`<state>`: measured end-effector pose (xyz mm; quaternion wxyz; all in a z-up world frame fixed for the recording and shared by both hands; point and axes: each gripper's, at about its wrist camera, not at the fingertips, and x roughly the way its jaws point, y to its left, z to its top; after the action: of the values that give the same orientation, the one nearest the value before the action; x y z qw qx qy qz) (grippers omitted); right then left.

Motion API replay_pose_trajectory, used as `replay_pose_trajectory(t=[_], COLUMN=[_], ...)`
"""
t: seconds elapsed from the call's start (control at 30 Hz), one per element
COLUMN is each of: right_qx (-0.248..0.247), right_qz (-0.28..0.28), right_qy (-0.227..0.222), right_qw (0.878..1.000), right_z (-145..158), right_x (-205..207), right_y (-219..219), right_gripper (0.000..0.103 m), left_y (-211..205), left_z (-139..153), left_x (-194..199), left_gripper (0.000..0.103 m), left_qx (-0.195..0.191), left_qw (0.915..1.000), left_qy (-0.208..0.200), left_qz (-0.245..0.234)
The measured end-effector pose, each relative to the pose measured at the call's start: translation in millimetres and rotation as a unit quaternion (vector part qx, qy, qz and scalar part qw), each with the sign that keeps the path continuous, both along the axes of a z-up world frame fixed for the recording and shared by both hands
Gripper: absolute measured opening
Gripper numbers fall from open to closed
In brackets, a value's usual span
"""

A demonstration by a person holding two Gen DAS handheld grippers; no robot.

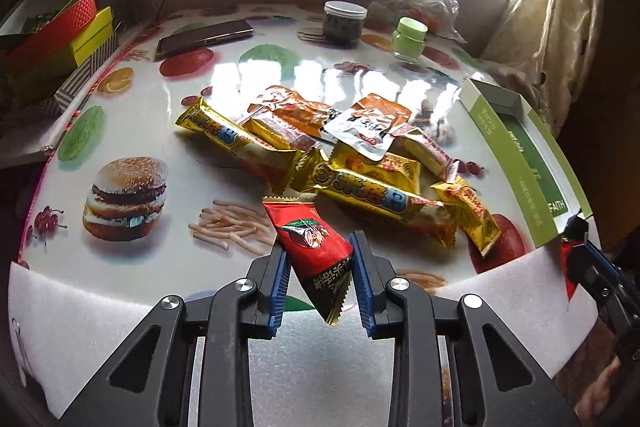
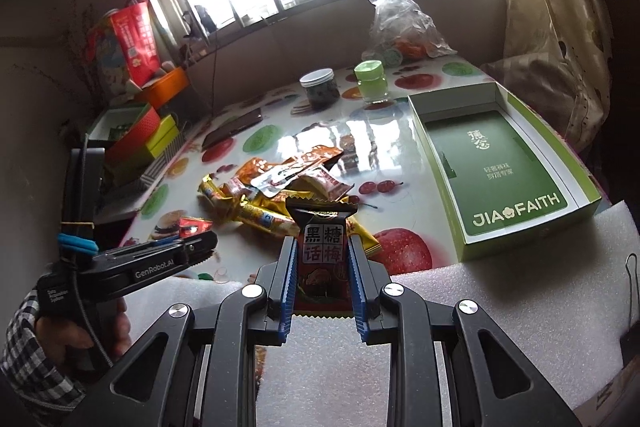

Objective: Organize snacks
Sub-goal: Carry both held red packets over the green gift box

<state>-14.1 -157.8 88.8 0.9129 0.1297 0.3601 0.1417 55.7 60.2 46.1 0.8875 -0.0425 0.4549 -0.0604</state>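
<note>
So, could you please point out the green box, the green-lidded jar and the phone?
green box [image 2: 507, 174], right wrist view, its printed green floor.
green-lidded jar [image 2: 369, 70], right wrist view, its lid.
phone [image 1: 204, 37], left wrist view, its screen.

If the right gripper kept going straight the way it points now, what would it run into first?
Most likely the snack pile straight ahead of the right gripper, which is shut on a dark plum packet; depth is hard to judge.

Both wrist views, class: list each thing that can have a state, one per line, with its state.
left gripper: shut on red snack packet
right gripper: shut on black plum candy packet
green box: open, nothing inside
dark-filled jar: lid on
green jar: lid on
snack pile: loose on table, unsorted
</note>
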Motion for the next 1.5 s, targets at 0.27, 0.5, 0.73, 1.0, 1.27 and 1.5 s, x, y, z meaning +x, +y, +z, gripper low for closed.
replay_pose_trajectory(t=[0.27, 0.5, 0.73, 1.0, 1.27, 1.5], right_qx=[-0.014, -0.033, -0.042, -0.055, -0.069, -0.091], right_qz=[0.003, -0.02, -0.063, -0.103, -0.12, -0.112], right_qy=[-0.016, -0.028, -0.027, -0.001, 0.044, 0.062], right_qw=[1.0, 0.999, 0.997, 0.993, 0.989, 0.988], right_z=[17.1, 31.6, 32.6, 16.5, -14.3, -31.8], right_x=[4.7, 16.3, 38.4, 69.9, 95.4, 107.7], right_y=[-11.1, -38.7, -80.7, -120.8, -142.4, -144.9], right_gripper=[0.023, 0.023, 0.023, 0.023, 0.023, 0.023], left_y=[-33.1, -72.4, -111.9, -158.8, -198.4, -223.8], left_z=[36.6, 58.1, 65.4, 58.6, 37.0, 14.4], left_x=[-6.4, 4.6, 30.2, 61.8, 89.4, 102.6], left_gripper=[0.031, 0.031, 0.031, 0.031, 0.031, 0.031], left_qx=[-0.009, -0.02, -0.031, -0.05, -0.058, -0.058], left_qw=[0.9982, 0.9942, 0.9897, 0.984, 0.9806, 0.9775], left_qy=[-0.039, -0.057, -0.061, -0.046, -0.011, 0.014], left_qz=[-0.044, -0.088, -0.126, -0.165, -0.187, -0.202])
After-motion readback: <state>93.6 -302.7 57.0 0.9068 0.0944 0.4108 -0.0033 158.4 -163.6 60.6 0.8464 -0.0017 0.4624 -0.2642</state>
